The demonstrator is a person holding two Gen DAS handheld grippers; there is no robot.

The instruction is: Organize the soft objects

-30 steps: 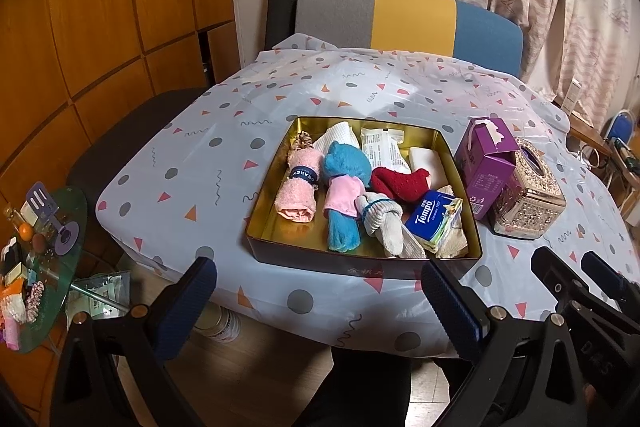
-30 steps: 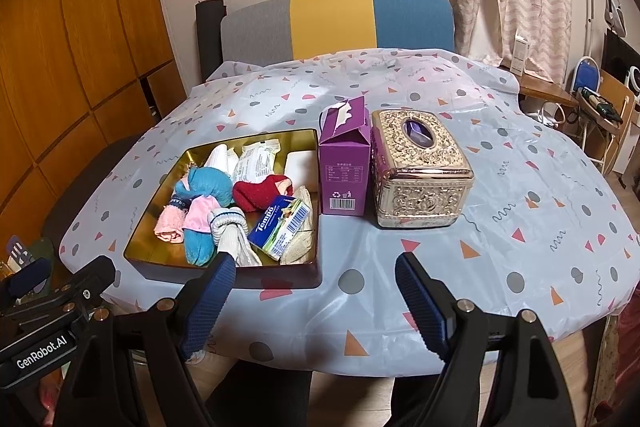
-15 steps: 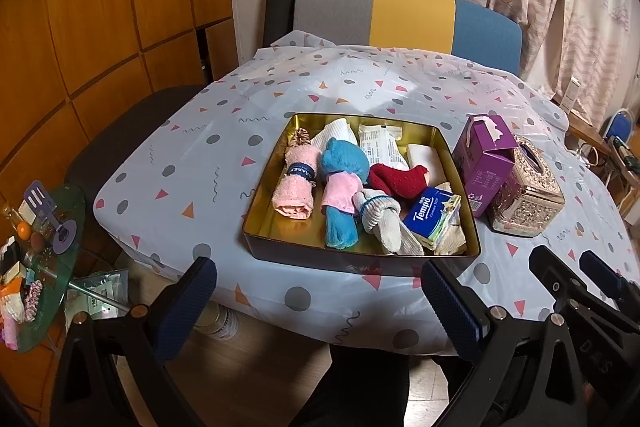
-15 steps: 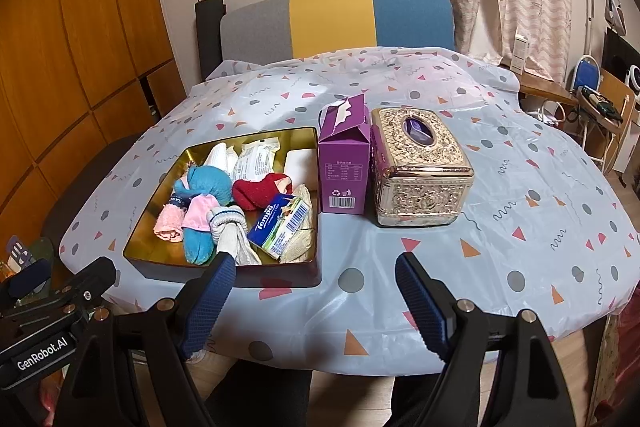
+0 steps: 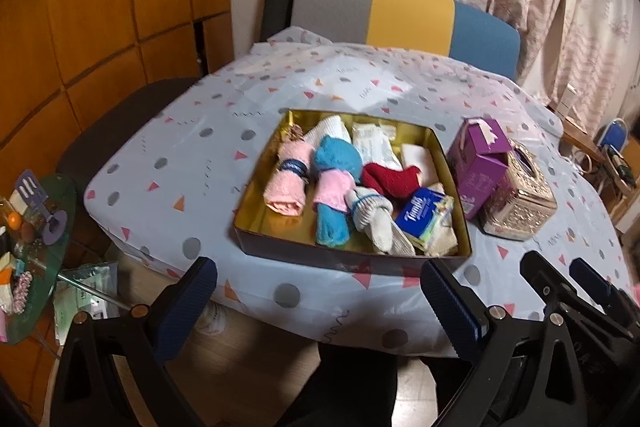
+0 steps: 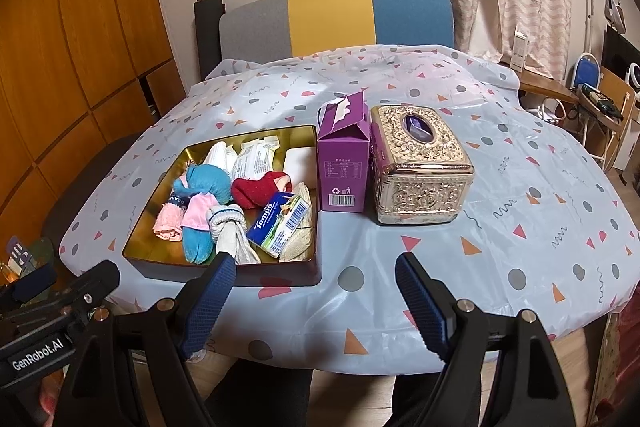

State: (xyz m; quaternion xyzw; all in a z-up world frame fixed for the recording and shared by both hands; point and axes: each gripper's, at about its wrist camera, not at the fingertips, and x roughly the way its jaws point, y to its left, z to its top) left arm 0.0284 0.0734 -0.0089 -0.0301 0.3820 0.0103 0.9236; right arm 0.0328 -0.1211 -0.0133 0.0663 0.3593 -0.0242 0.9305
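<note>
A gold tin tray (image 5: 256, 215) (image 6: 148, 223) on the table holds soft things: a rolled pink towel (image 5: 289, 183), a blue and pink sock bundle (image 5: 335, 183) (image 6: 204, 187), a red sock (image 5: 390, 179) (image 6: 256, 189), a white sock roll (image 5: 374, 219) (image 6: 232, 233), a blue Tempo tissue pack (image 5: 422, 217) (image 6: 278, 221) and white packets at the back. My left gripper (image 5: 318, 301) is open and empty in front of the tray. My right gripper (image 6: 316, 303) is open and empty, in front of the table's near edge.
A purple carton (image 6: 344, 167) and an ornate gold tissue box (image 6: 420, 167) stand right of the tray. The table wears a patterned plastic cloth (image 6: 520, 187). A striped chair (image 6: 332, 19) stands behind. A small glass side table (image 5: 32, 239) with clutter is at the left.
Both grippers have drifted slightly; the left view has shifted a little so the tray sits a bit higher and farther. Nothing was grasped or moved.
</note>
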